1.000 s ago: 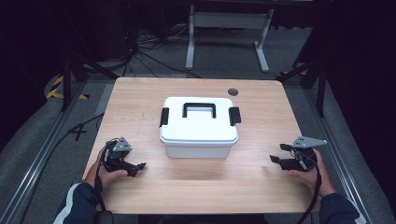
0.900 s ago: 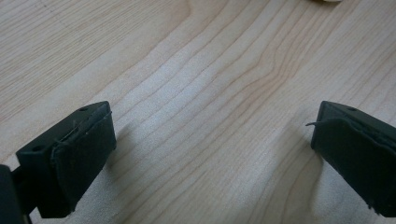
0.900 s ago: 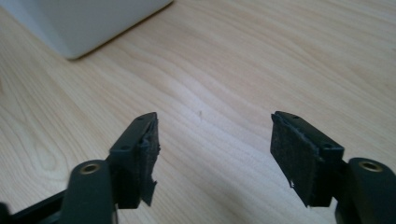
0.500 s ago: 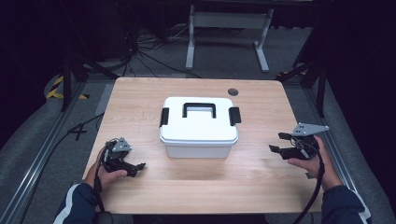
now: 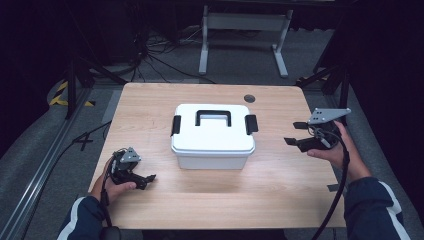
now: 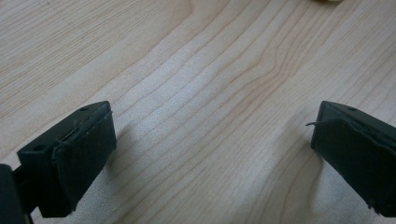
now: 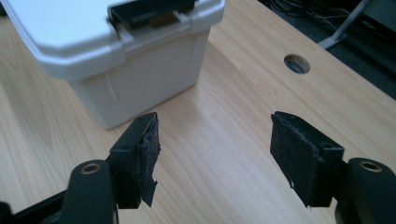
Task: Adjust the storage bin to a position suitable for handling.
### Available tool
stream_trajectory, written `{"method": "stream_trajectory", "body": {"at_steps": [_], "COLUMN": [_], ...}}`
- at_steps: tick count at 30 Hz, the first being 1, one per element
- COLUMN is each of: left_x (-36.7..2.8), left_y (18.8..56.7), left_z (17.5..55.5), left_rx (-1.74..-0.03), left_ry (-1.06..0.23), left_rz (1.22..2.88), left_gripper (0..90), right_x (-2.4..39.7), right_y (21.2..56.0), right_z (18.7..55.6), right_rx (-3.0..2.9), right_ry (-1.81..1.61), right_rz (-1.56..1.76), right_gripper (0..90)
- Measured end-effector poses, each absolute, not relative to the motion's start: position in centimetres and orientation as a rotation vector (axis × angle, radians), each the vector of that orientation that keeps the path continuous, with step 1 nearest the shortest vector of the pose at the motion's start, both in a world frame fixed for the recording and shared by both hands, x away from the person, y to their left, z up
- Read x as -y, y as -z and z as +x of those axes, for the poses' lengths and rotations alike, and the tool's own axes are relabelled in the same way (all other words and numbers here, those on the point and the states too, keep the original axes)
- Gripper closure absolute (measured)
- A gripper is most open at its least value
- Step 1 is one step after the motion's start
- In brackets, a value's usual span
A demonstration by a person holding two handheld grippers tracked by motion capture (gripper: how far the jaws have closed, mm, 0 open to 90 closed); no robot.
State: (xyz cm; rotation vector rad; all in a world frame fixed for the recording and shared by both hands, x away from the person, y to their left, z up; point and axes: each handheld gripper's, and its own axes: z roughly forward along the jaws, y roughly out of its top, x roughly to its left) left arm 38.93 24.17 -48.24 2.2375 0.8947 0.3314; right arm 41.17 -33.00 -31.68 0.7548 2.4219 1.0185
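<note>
Both tongs released and empty at the near table corners, a lidded white box between and beyond them.

The left tongs rest low on the wood table, jaws wide; the right tongs hover beside the box's right end, jaws apart. The box sits mid-table, likely rigid, smooth plastic, weight unknown; its black handle or side latches look the surest holds. Beyond: a cable hole, grey floor, a stand, dark surroundings.
</note>
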Motion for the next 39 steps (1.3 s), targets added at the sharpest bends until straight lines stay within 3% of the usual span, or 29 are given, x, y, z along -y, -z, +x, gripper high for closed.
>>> {"method": "stream_trajectory", "body": {"at_steps": [16, 39], "left_x": [-24.2, -24.2], "left_y": [48.2, 48.2], "left_z": [38.9, 39.0], "left_rx": [-0.897, -0.893], "left_ry": [-0.326, -0.331], "left_rz": [2.238, 2.241], "left_gripper": [0.3, 0.2], "right_x": [27.9, 16.5], "right_y": [27.4, 26.9], "right_z": [43.3, 48.1], "right_rx": [-2.505, -2.775], "right_ry": [-0.990, -0.794], "right_rz": [0.570, 0.298], "right_gripper": [30.8, 31.0]}}
